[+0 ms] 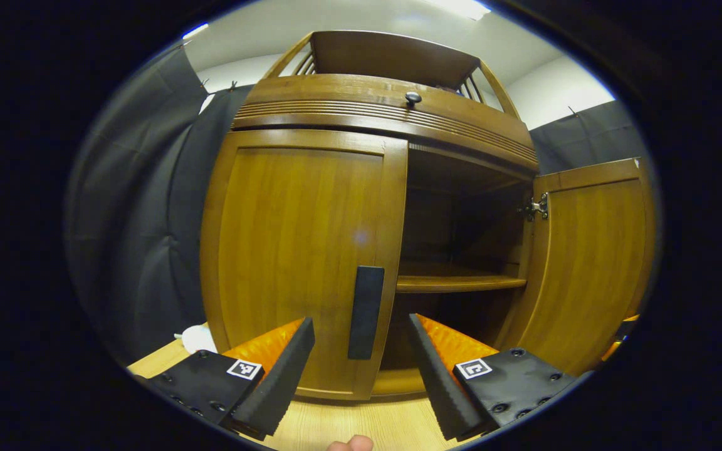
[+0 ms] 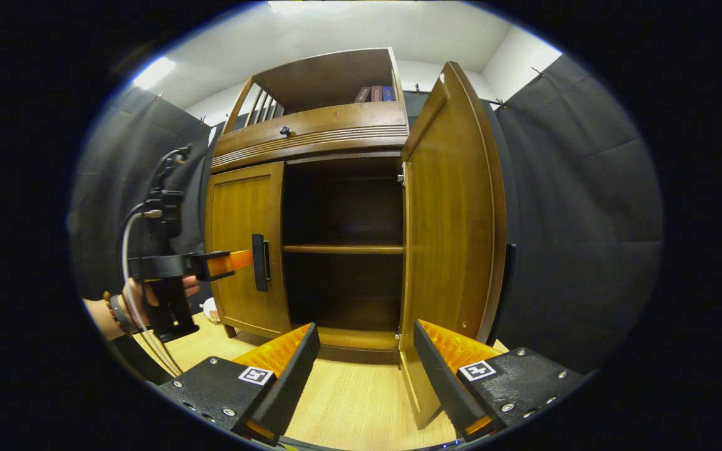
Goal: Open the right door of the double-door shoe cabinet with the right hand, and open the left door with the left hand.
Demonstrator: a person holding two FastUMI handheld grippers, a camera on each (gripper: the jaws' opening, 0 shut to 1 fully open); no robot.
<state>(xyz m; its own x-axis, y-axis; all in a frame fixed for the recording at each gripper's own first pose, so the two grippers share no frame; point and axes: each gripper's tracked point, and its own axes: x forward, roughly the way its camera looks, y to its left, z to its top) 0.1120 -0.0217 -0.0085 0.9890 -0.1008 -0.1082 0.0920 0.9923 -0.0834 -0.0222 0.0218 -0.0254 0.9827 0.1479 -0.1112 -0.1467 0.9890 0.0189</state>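
The shoe cabinet (image 1: 392, 94) at the centre of the left gripper view looks like warm brown wood with a smooth, semi-glossy varnish that catches soft reflections; the grain runs vertically on the left door (image 1: 301, 250) and on the right door (image 2: 452, 213). The left door handle (image 1: 365, 312) is a matt dark bar, plastic by its look. A hinge (image 1: 538, 207) at right of that view is shiny metal. The drawer knob (image 1: 413, 97) near the top is dark and glossy. The table (image 2: 355, 401) at the bottom is pale wood, fine-grained and matt. The booth wall (image 2: 580, 207) is matt black cloth, softly creased.
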